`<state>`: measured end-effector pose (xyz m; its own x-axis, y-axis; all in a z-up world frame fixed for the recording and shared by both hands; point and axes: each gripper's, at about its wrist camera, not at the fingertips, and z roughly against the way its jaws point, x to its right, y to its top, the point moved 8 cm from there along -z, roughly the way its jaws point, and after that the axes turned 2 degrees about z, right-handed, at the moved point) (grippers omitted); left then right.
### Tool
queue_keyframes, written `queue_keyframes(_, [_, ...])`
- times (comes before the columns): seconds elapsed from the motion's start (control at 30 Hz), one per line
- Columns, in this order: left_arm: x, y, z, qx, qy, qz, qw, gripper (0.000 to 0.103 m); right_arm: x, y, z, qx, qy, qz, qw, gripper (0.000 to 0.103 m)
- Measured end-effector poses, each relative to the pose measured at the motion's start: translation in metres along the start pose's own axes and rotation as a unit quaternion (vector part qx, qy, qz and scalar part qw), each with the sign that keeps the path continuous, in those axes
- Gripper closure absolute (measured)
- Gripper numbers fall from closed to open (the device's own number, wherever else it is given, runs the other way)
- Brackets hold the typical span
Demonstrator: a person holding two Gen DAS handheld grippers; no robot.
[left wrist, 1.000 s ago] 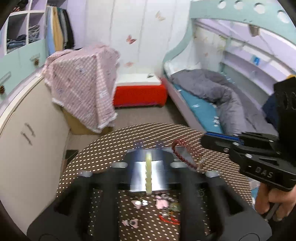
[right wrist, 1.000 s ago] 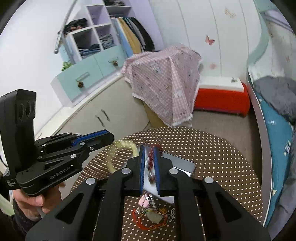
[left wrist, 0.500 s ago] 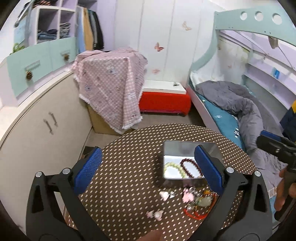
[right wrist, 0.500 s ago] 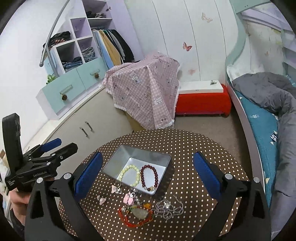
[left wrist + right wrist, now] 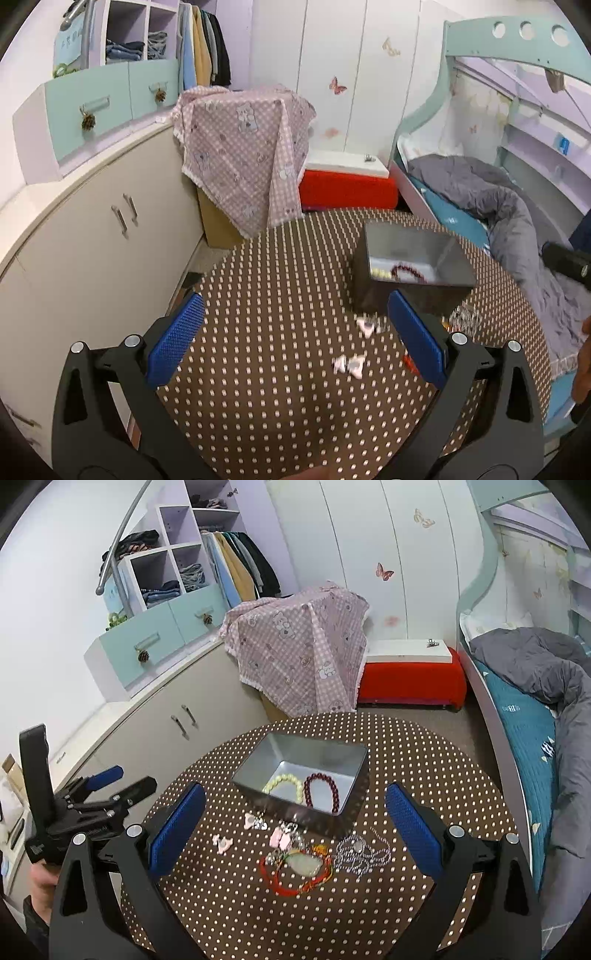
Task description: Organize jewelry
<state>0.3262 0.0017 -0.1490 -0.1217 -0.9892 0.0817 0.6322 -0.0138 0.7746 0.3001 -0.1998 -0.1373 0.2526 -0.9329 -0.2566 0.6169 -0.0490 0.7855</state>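
A grey metal tin (image 5: 291, 753) stands on the round brown dotted table (image 5: 424, 746). A pale green bead bracelet (image 5: 283, 783) and a dark red bead bracelet (image 5: 322, 791) lie inside it. Loose in front of the tin lie small pink earrings (image 5: 222, 842), a red cord with a pale pendant (image 5: 295, 867) and a silver chain (image 5: 360, 851). My right gripper (image 5: 295, 825) is open and empty above these pieces. My left gripper (image 5: 293, 341) is open and empty over the table's left part, with the tin (image 5: 410, 258) to its upper right and pink earrings (image 5: 349, 363) between its fingers.
Beige cabinets (image 5: 166, 723) run along the left. A box draped in pink checked cloth (image 5: 303, 646) and a red bench (image 5: 410, 679) stand behind the table. A bed with a grey duvet (image 5: 535, 672) lies to the right.
Both grippers let go of their bracelets, which now lie in the tin, opened and pulled back. The left gripper has since swung left and lower over the table.
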Motion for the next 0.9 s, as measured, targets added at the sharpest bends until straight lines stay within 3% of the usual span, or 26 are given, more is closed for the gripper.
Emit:
queue_keyframes(0.3, [0.016,-0.048,-0.031,-0.054,0.001,-0.045,0.9975,0.006,0.002,-0.03,-0.014,-0.03,0.006,-0.019,0.999,0.009])
queue_keyframes(0.63, [0.027,-0.067,-0.067,-0.096,-0.006,-0.062,0.9935,0.006,-0.001,-0.051,-0.033,-0.06,0.014,-0.017,0.998,0.009])
queue_keyframes(0.73, [0.027,-0.072,-0.077,-0.112,-0.014,-0.062,0.9917,0.021,-0.005,-0.053,-0.04,-0.067,0.022,-0.012,0.997,0.009])
queue_keyframes(0.8, [0.028,-0.075,-0.083,-0.122,-0.028,-0.058,0.9905,0.039,-0.008,-0.055,-0.045,-0.071,0.026,-0.008,0.997,0.009])
queue_keyframes(0.83, [0.028,-0.074,-0.083,-0.116,-0.028,-0.061,0.991,0.042,-0.012,-0.056,-0.048,-0.074,0.033,-0.003,0.997,0.009])
queue_keyframes(0.87, [0.029,-0.074,-0.083,-0.115,-0.032,-0.064,0.9908,0.051,-0.016,-0.056,-0.051,-0.075,0.038,0.002,0.996,0.011])
queue_keyframes(0.9, [0.03,-0.073,-0.081,-0.112,-0.038,-0.065,0.9908,0.068,-0.018,-0.056,-0.054,-0.076,0.042,0.007,0.996,0.015])
